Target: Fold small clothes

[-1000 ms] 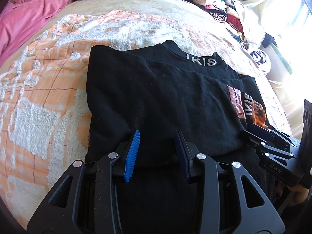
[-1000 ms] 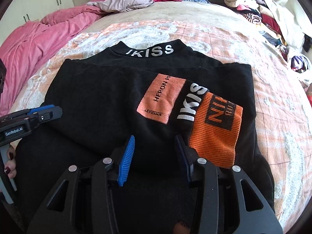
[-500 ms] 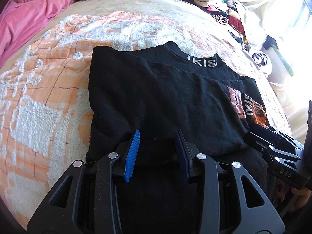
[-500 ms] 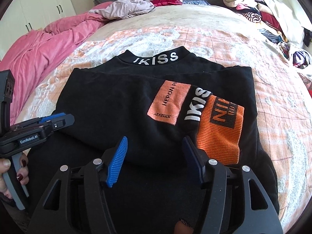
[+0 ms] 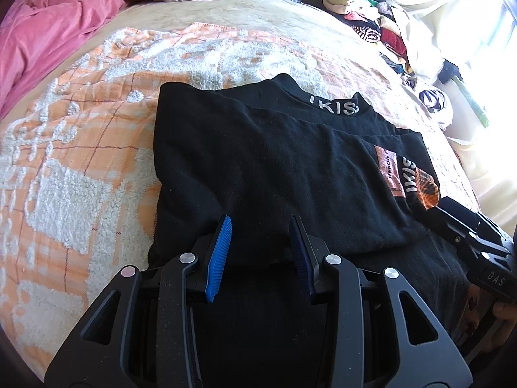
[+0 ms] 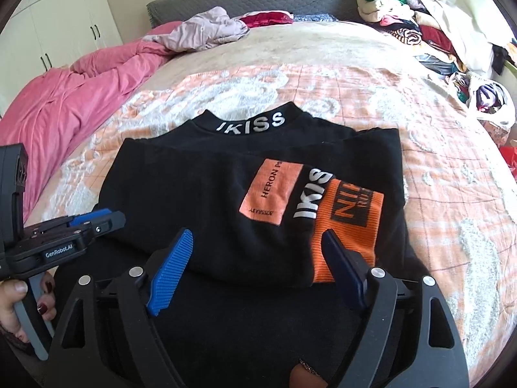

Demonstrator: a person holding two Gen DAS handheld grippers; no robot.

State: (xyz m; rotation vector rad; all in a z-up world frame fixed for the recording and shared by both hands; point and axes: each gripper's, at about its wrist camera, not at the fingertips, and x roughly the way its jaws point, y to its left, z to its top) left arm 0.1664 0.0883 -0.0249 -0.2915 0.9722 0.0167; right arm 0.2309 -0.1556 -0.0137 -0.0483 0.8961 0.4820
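A black sweater [image 6: 194, 194] with a white "IKISS" collar [image 6: 252, 126] lies folded on the bed, its bottom half turned up over the chest and an orange cuff [image 6: 349, 226] on top at the right. My left gripper [image 5: 260, 252] is narrowly closed, and the near folded edge of the sweater [image 5: 274, 168] is bunched between its blue pads. It also shows in the right wrist view as the left gripper [image 6: 97, 223] at the sweater's left side. My right gripper [image 6: 255, 268] is opening; its jaws stand wide over the near fold without pressing it.
The sweater rests on an orange-and-white fleece blanket [image 6: 452, 194]. A pink duvet [image 6: 64, 103] is heaped along the left. A pile of clothes [image 6: 420, 32] fills the far right corner. A person's hand [image 6: 19, 294] holds the left gripper's handle.
The right gripper's jaws have spread wide, letting go of the sweater's near fold, and it has lifted slightly. The left gripper has kept its place and its grip.
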